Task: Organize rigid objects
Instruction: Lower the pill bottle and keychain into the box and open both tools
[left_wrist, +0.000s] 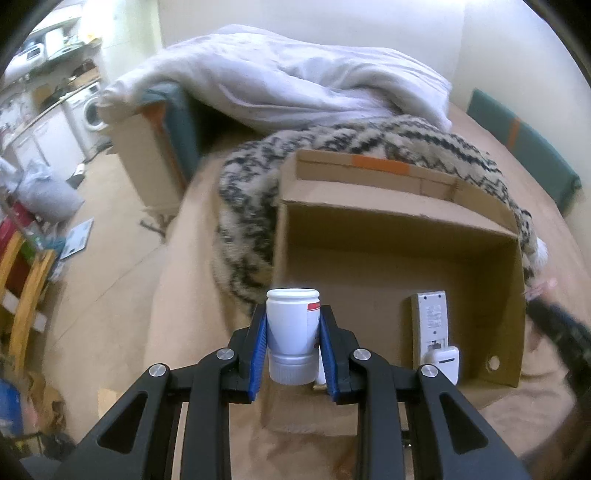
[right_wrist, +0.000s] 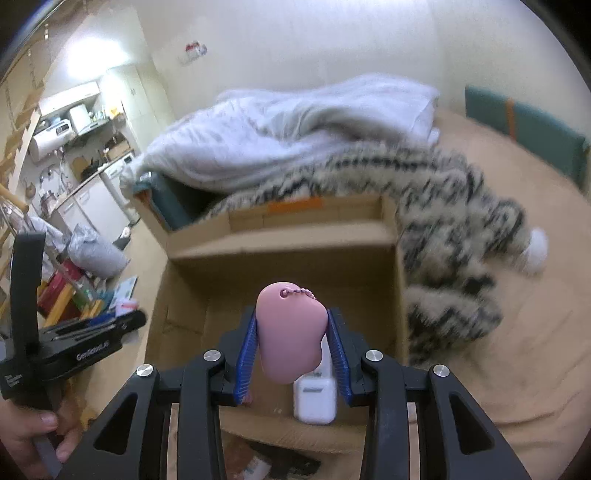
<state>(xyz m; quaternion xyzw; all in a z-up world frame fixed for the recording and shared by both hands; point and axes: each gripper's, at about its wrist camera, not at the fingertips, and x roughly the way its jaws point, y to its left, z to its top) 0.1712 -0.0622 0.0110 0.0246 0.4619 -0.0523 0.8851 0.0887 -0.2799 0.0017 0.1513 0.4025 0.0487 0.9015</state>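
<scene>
My left gripper (left_wrist: 292, 332) is shut on a white plastic bottle (left_wrist: 291, 325) with a red-edged label, held cap toward me over the near left corner of an open cardboard box (left_wrist: 369, 229). Inside the box lie a white remote control (left_wrist: 430, 321) and a small white case (left_wrist: 445, 362). My right gripper (right_wrist: 291, 339) is shut on a pink rounded object (right_wrist: 288, 332) with a bead chain, held above the box (right_wrist: 280, 251). The white case (right_wrist: 314, 402) shows below it. The left gripper's body (right_wrist: 74, 343) appears at the left of the right wrist view.
The box sits on a tan bed (left_wrist: 535, 417). A striped furry blanket (left_wrist: 332, 147) and a white duvet (left_wrist: 280, 74) lie behind it. A teal cushion (left_wrist: 524, 144) is at the far right. Clutter and wooden furniture (left_wrist: 22, 280) stand on the floor at left.
</scene>
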